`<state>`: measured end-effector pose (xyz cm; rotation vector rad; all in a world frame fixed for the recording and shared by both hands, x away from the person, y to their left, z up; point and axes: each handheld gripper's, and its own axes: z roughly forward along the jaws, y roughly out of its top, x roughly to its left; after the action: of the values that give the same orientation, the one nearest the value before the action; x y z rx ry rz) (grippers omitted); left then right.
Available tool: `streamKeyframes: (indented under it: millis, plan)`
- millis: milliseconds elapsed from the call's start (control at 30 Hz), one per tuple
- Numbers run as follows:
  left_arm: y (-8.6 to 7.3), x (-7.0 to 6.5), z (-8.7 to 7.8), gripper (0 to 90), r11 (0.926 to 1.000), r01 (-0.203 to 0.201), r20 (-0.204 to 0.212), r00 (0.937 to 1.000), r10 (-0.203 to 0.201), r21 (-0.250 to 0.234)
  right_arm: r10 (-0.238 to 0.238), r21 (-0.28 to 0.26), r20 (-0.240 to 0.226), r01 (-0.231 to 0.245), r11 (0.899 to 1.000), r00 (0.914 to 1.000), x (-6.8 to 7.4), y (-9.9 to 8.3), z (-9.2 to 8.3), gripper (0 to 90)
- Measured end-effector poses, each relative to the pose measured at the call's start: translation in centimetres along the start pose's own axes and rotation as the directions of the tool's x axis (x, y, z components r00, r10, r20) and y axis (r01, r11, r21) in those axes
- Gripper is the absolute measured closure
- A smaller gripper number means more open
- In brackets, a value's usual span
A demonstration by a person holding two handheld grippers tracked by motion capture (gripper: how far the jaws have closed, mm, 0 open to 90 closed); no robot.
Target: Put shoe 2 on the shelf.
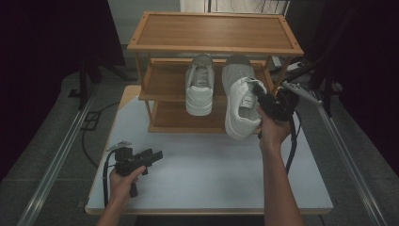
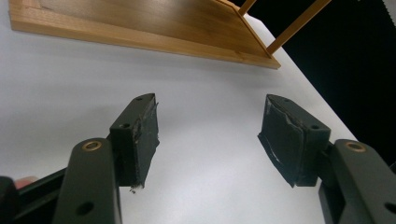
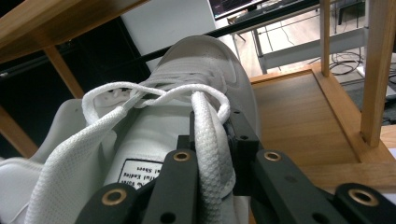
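A white lace-up leather sneaker [image 1: 240, 101] is held at the right front of the three-tier wooden shoe rack [image 1: 214, 47], heel toward the person, toe reaching in over the middle shelf and heel hanging out past its front edge. It is gripped by the right gripper [image 1: 261, 100], whose jaws are closed down narrowly on the collar by the tongue. Its mate, a second white sneaker [image 1: 199, 84], already rests on the middle shelf just to the left.

To place the shoe well, it should probably be kept level, slid in parallel to its mate, and released only once the sole is carried by the shelf.

The left gripper [image 1: 155, 156] is held low over the white counter [image 1: 211, 169], jaws wide apart and empty.

In the right gripper view the pinched laces and the tongue label are seen; in the high view the spacing between both shoes is shown. In the left gripper view the bare gap between the jaws is confirmed.
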<state>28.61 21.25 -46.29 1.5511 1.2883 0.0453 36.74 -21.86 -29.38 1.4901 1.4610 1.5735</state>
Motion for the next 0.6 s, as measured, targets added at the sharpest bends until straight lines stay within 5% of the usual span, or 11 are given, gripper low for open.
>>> streamKeyframes:
  millis: [600]
  plan:
    - [0.0,0.1,-0.1,36.5,1.0,0.001,0.003,1.0,-0.001,-0.001,0.027,-0.011,0.054,-0.026,1.0,0.9982,0.1,0.9,2.8,83.0]
